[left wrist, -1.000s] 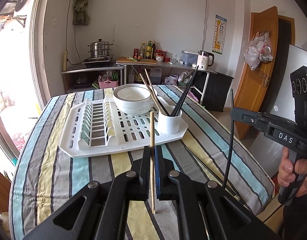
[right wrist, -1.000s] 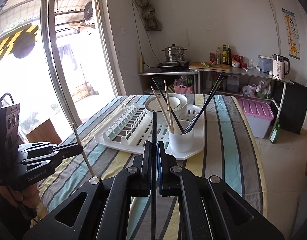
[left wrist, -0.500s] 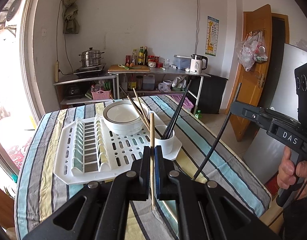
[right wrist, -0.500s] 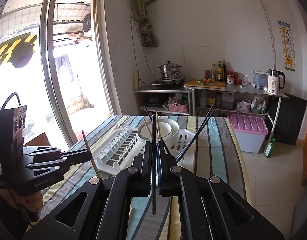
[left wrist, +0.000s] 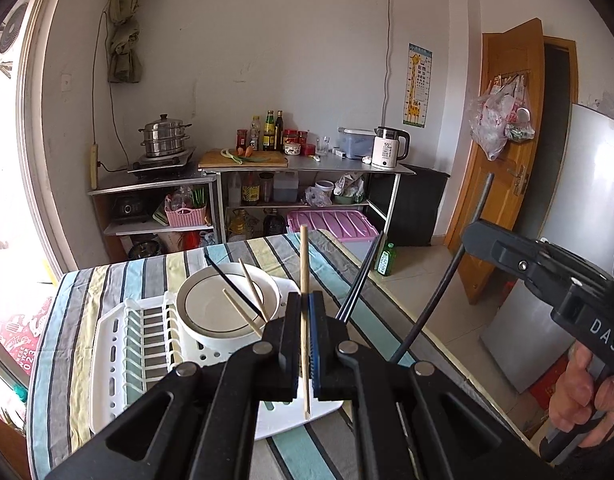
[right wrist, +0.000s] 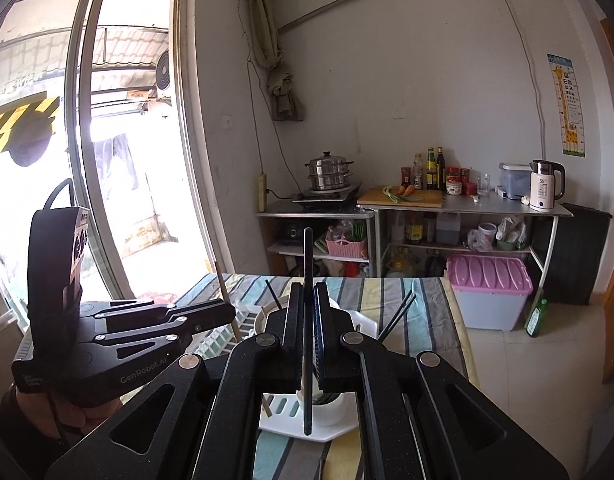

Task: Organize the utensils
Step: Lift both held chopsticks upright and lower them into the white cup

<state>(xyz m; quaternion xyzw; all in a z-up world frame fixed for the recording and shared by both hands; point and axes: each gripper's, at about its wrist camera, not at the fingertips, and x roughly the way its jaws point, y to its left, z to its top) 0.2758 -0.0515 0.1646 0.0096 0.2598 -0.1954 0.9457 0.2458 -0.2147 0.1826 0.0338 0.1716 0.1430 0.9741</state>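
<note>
My left gripper (left wrist: 305, 300) is shut on a wooden chopstick (left wrist: 303, 264), held upright above the white drying rack (left wrist: 119, 344). My right gripper (right wrist: 307, 292) is shut on a black chopstick (right wrist: 308, 256), also upright; it shows at the right of the left wrist view (left wrist: 447, 276). A white bowl (left wrist: 211, 312) sits in the rack. Wooden and black chopsticks (left wrist: 247, 304) stand in a white cup (right wrist: 333, 406), which my left gripper mostly hides. The left gripper with its stick appears at the left of the right wrist view (right wrist: 227, 316).
The rack sits on a table with a striped cloth (left wrist: 107, 284). Behind it are metal shelves with a steamer pot (left wrist: 163, 136), bottles, a kettle (left wrist: 389, 152) and a pink-lidded bin (left wrist: 331, 224). A wooden door (left wrist: 503, 140) is at the right, a window (right wrist: 87, 152) at the left.
Both grippers have risen and tilted up, each still holding its chopstick. The rack and cup now sit lower in both views, partly behind the fingers.
</note>
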